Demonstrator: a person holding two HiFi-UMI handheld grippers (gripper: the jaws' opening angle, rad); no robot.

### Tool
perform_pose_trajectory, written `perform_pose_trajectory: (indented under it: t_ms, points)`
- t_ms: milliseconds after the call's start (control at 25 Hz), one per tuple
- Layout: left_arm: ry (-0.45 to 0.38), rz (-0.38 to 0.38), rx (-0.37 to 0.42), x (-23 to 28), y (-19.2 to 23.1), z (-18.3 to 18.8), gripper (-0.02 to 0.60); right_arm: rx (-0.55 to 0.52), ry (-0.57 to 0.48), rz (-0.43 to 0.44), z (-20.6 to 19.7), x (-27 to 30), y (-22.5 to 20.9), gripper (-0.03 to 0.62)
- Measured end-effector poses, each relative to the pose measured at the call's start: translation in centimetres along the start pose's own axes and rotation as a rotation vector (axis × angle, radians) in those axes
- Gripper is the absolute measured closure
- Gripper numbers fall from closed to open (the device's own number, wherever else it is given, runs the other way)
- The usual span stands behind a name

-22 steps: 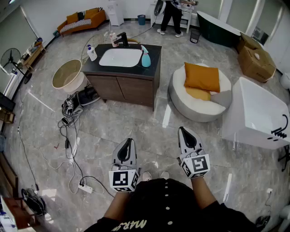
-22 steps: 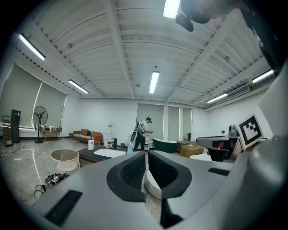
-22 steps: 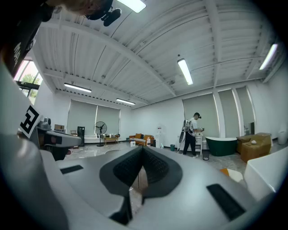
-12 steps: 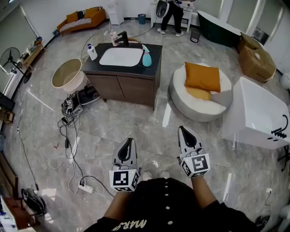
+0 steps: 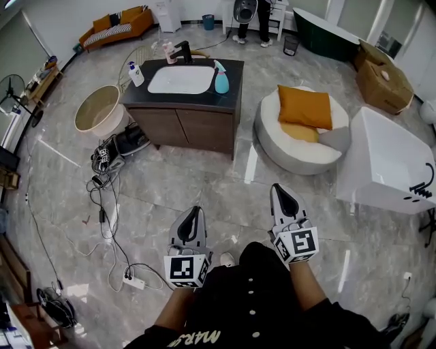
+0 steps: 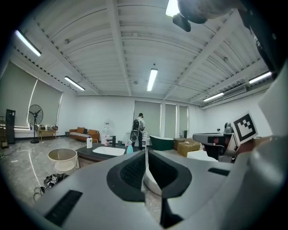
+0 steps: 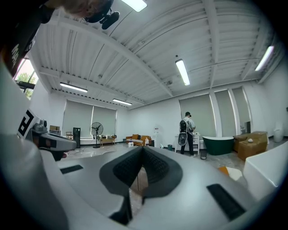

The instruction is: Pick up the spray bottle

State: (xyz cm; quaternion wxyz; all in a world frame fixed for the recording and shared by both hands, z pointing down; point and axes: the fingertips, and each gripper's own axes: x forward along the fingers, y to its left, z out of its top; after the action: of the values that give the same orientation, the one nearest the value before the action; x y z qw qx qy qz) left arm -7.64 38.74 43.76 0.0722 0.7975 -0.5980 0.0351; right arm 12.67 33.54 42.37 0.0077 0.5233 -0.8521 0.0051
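Observation:
The teal spray bottle stands upright on the dark vanity top, just right of the white sink. It shows small and far off in the left gripper view. My left gripper and right gripper are held side by side above the floor, well short of the vanity. Both are shut with nothing between the jaws, as the left gripper view and the right gripper view show.
A white pump bottle and a black faucet share the vanity. Left of it stand a beige tub and floor cables. At right are a round pouf with an orange cushion and a white bathtub. A person stands at the back.
The person holding the grippers has stepped forward; a knee now shows between the grippers. Both grippers stay shut and level in front of the body.

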Motion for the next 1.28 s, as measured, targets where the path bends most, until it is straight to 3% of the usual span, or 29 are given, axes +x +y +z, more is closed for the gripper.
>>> perform_pose_trajectory:
  t_ms: [400,880,1280]
  points:
    - [0.018,0.002,-0.007,4.6,2.7,-1.0,0.552,0.013,0.020,-0.008,-1.9,4.5,-1.3,0.599]
    - [-0.007,0.067,0.000,17.9,7.7,2.4,0.553,-0.006,-0.024,0.059,0.1,19.2,-7.3,0.599]
    - [-0.006,0.102,-0.019,26.7,8.6,2.9,0.552,-0.009,0.005,0.094,-0.8,27.1,-12.8,0.599]
